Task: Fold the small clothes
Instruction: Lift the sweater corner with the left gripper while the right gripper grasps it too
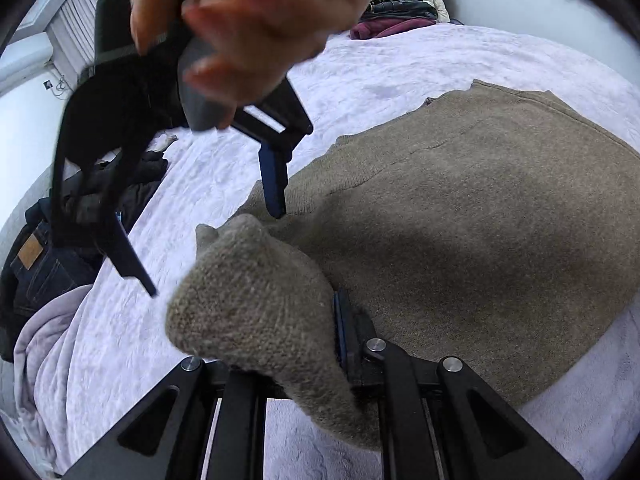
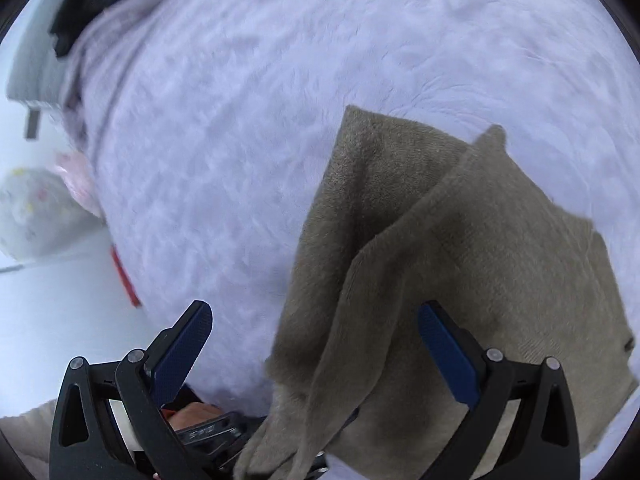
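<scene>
- Bunched knit fabric from the brown sweater is sitting closest to the left wrist camera, rising in a hump between the fingers of the left gripper.
- That left gripper is clamping down on this gathered corner, its jaws pressed together on the knit and tilting downward toward the bed.
- Most of the sweater is lying spread flat on the pale lilac blanket, with the pinched corner lifting off it.
- Above it, the right gripper is hanging in the air with its fingers spread wide apart and nothing between them, a hand wrapping around its grip, blurred.
- Seen from the right wrist camera, those blue-padded fingers are pointing steeply down, one over the blanket and one over a folded-over flap of the sweater.
- Jeans and other dark clothes are lying at the blanket's left edge.
</scene>
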Available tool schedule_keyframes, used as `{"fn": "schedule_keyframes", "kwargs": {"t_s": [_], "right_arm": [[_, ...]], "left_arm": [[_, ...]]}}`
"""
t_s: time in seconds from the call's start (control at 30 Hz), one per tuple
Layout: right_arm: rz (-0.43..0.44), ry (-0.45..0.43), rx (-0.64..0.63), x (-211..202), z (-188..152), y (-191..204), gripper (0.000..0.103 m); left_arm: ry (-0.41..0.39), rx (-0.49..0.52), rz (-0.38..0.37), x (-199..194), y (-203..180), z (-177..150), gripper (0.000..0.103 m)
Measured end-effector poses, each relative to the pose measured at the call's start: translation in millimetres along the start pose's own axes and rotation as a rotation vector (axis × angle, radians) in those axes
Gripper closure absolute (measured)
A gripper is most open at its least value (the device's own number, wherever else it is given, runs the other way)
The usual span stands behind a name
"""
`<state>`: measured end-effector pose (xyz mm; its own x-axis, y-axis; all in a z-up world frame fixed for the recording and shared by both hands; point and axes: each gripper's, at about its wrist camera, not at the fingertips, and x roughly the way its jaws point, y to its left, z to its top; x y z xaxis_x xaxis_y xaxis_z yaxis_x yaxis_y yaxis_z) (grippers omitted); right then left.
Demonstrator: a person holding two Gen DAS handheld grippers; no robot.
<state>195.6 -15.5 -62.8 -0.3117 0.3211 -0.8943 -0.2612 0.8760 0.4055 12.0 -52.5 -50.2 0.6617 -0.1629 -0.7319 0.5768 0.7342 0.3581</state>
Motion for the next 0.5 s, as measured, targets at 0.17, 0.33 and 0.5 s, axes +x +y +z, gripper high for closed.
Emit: {"fn": "schedule_keyframes", "kwargs": {"t_s": [0.17, 0.33, 0.5], "right_arm": [[-0.072, 0.043, 0.014, 25, 18, 3, 0.002], [-0.088, -0.062, 0.047, 13, -3, -20, 0.088], [0.148, -0.291, 0.15, -41, -60, -61, 0.088]], "left_arm": [[-0.004, 0.009, 0.007, -1, -2, 2, 0.09], [-0.009, -0.036, -0.018, -8, 11, 8, 0.09], [-0.075, -0.071, -0.069, -39, 10, 33, 0.09]]}}
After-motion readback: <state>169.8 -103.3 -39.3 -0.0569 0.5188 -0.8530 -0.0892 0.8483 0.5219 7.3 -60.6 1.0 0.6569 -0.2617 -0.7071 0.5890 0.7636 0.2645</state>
